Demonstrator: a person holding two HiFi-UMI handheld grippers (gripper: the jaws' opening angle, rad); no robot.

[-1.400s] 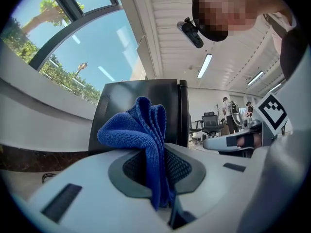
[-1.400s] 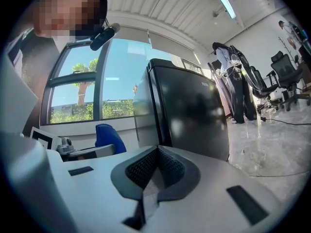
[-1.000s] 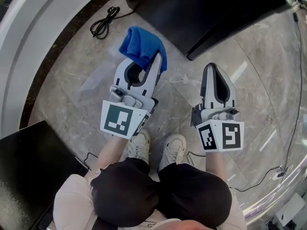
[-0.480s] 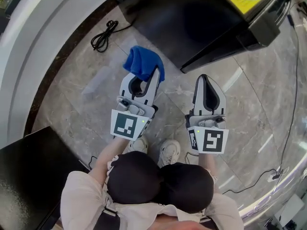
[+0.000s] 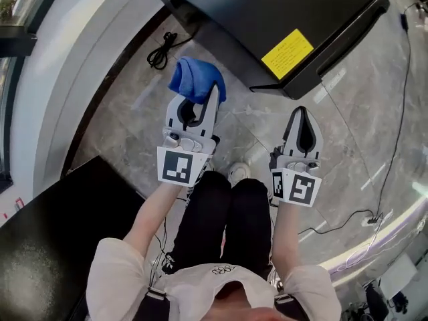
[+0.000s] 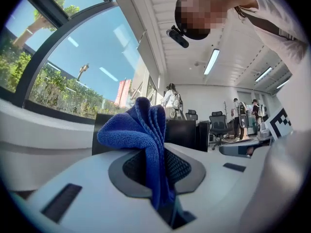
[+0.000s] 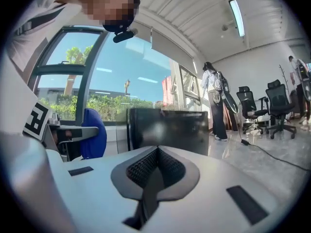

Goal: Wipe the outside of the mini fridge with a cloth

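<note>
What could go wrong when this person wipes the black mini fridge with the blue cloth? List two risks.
1. The blue terry cloth is pinched by only one fold in the left gripper; its bunched bulk might drag free against the black mini fridge.
2. A coiled black cable lies on the floor beside the fridge and might snag a foot.

On mini fridge [image 5: 234, 5], yellow label [image 5: 287, 53]: print illegible.
</note>
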